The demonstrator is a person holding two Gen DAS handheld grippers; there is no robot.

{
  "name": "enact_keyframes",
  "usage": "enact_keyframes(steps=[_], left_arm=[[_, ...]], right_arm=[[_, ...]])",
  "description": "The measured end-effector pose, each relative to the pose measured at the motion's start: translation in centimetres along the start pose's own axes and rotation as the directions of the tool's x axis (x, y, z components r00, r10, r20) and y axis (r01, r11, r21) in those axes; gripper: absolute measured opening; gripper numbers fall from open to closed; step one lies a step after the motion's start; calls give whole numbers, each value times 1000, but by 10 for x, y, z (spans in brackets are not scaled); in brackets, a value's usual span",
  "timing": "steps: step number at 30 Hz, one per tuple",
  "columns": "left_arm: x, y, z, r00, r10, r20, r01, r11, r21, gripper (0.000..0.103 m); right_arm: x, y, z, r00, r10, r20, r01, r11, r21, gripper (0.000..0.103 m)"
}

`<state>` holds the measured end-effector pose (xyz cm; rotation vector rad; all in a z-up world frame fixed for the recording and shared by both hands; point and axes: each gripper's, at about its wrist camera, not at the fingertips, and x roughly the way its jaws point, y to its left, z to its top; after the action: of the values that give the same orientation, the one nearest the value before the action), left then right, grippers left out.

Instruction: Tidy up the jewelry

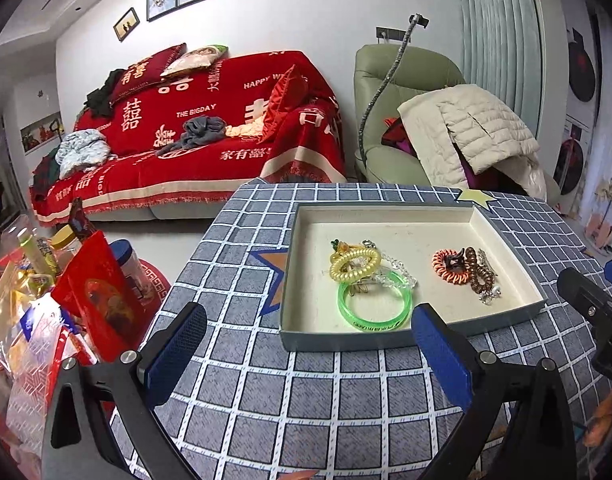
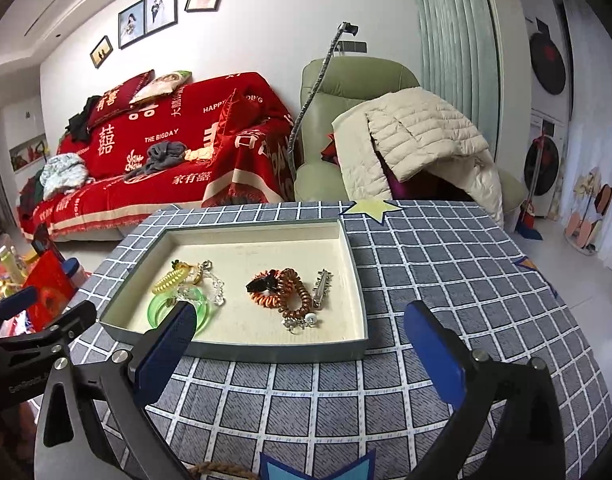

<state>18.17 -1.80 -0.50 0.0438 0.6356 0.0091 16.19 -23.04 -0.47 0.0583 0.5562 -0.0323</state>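
Note:
A shallow grey tray (image 1: pixel 346 340) with a cream floor lies on the checked tablecloth. In its left half sit a green bangle (image 1: pixel 374 306), a yellow spiral hair tie (image 1: pixel 356 266) and a clear bead chain (image 1: pixel 402 272). Its right half holds an orange spiral tie (image 1: pixel 450 266), a brown spiral tie (image 1: pixel 480 276) and a black claw clip (image 1: pixel 454 260). My left gripper (image 1: pixel 310 312) stands open just short of the tray's near wall, nothing between its fingers. My right gripper (image 2: pixel 301 307) is open and empty before the tray (image 2: pixel 273 354); its left finger hides part of the bangle (image 2: pixel 203 312).
Bags and jars of snacks (image 1: pixel 65 300) crowd the space left of the table (image 1: pixel 289 408). A red-covered sofa (image 1: pixel 193 132) and a green armchair with a white jacket (image 1: pixel 466 128) stand behind it. A braided brown cord (image 2: pixel 221 470) shows at the bottom edge.

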Motion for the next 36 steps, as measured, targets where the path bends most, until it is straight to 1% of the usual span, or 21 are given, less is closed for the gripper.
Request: enact_keyframes(steps=[4,8,36], left_arm=[[-4,0,-6,1000,25,9,-25,1000,0,103],[-7,-1,-8,999,34,16,-35,999,14,103],[-9,-2,-7,999,39,19,-39,999,10,103]], right_arm=[[-3,2,-3,1000,-18,4,18,1000,-17,103],[-4,2,-4,1000,-26,3,26,1000,-18,103],[-7,1,-1,1000,-23,9,23,1000,-16,103]])
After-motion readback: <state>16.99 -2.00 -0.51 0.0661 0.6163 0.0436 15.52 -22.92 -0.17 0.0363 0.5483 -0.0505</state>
